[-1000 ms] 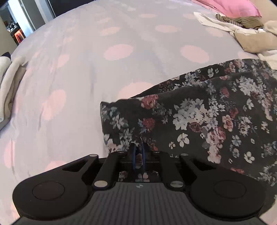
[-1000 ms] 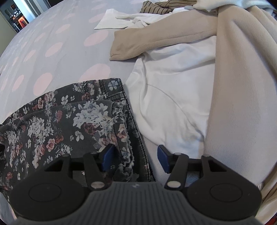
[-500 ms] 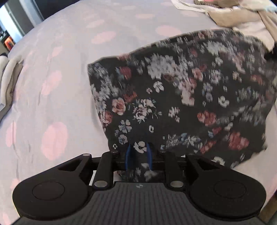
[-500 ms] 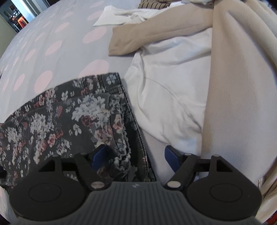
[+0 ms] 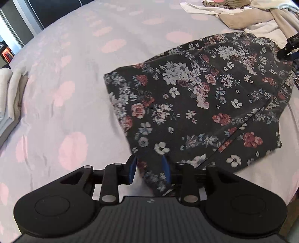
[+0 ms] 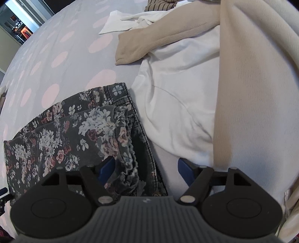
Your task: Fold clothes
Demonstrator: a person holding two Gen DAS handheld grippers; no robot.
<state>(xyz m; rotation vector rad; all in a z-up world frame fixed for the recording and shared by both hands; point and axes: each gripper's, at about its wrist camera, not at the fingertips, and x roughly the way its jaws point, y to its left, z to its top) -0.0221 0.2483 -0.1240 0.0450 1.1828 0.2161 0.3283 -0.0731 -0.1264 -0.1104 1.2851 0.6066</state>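
Note:
A dark floral garment [image 5: 196,104] lies folded on the spotted bedsheet [image 5: 74,65]. My left gripper [image 5: 149,168] is open, its blue pads on either side of the garment's near corner. In the right wrist view the same floral garment [image 6: 74,134] lies at the lower left, its gathered edge between the pads of my right gripper [image 6: 145,170], which is wide open. The right gripper's tip also shows at the right edge of the left wrist view [image 5: 289,48].
A white top [image 6: 177,97] and a beige knit garment [image 6: 243,74] lie heaped right of the floral piece. A striped garment [image 6: 160,4] lies farther back. Folded pale cloth [image 5: 9,93] sits at the bed's left edge.
My left gripper has carried the garment's corner over, folding it, and then opened and let go. The right gripper has stayed open and opened a little wider.

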